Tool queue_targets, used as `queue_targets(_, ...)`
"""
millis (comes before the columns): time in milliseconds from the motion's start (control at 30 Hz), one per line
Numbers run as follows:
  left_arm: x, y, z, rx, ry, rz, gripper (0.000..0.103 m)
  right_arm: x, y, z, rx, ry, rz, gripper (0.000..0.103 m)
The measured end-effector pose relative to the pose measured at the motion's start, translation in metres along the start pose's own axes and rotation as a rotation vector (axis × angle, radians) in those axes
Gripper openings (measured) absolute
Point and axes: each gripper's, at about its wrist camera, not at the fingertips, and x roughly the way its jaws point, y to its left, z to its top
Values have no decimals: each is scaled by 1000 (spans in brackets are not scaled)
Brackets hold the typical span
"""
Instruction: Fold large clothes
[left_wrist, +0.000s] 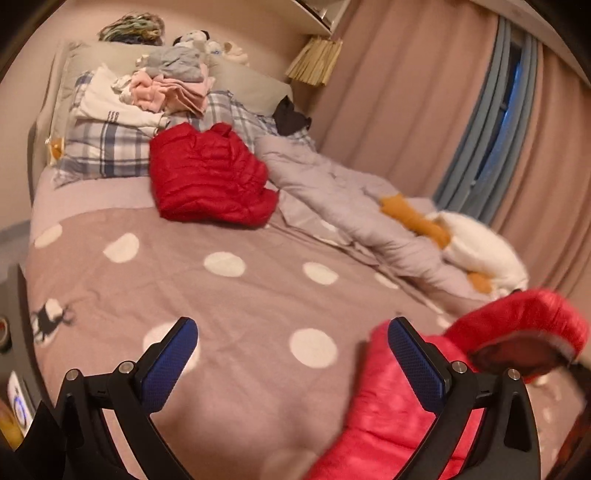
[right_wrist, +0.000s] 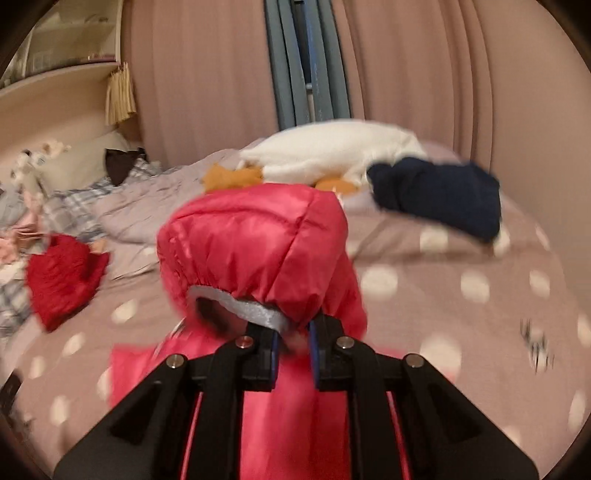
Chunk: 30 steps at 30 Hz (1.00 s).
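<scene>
A pink-red puffer jacket (right_wrist: 258, 236) is lifted off the dotted bedspread (left_wrist: 240, 295). My right gripper (right_wrist: 293, 347) is shut on the grey-trimmed rim of its hood. In the left wrist view the same jacket (left_wrist: 399, 406) hangs at the lower right, with the hood (left_wrist: 517, 325) raised above it. My left gripper (left_wrist: 295, 354) stands open over the bedspread. Its right finger (left_wrist: 413, 362) is in front of the jacket's edge, and no cloth sits between the pads. A darker red puffer jacket (left_wrist: 210, 177) lies folded near the pillows.
A stack of folded clothes (left_wrist: 173, 85) rests on plaid pillows (left_wrist: 107, 147) at the head of the bed. A bunched grey duvet (left_wrist: 351, 199) and a white plush goose (right_wrist: 332, 151) lie along the curtain side. A dark navy garment (right_wrist: 439, 199) lies beside the goose.
</scene>
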Motion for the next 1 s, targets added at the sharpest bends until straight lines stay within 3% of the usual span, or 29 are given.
queue_targets(67,-16,-7,1,41,18,-32,102,-29,-5,-25,25,29,67,15)
queue_targets(167,-44,-18,2,48,-48,-48,102,-79,-12,-53,57,-45,115,22)
queue_targets(233,-53,-28,3,61,-74,-54,102,-98,-16,-59,78,-85,106,41)
queue_targets(267,-55,-33,3,65,-73,-65,102,-104,-19,-61,98,-102,82,61)
queue_targets(300,-54,-38,2,67,-56,-80,102,-110,-20,-64,111,-116,56,72)
queue_targets(400,-46,-53,-2,59,-3,-139,102,-109,-25,-68,159,-133,34,73)
queue_targets(667,-8,-103,-15,89,94,-347,102,-58,-33,-81,379,-31,147,79)
queue_targets(733,17,-121,-18,103,165,-439,102,-41,-35,-86,431,3,177,79)
queue_targets(833,76,-144,-37,56,398,-554,99,-3,-40,-88,498,84,221,79)
queue_targets(900,110,-151,-54,-18,500,-617,78,21,-39,-93,521,128,256,77)
queue_targets(967,152,-160,-76,-96,636,-608,75,38,-37,-98,534,152,285,74)
queue_targets(1000,168,-165,-85,-96,687,-582,71,50,-35,-102,535,173,303,68)
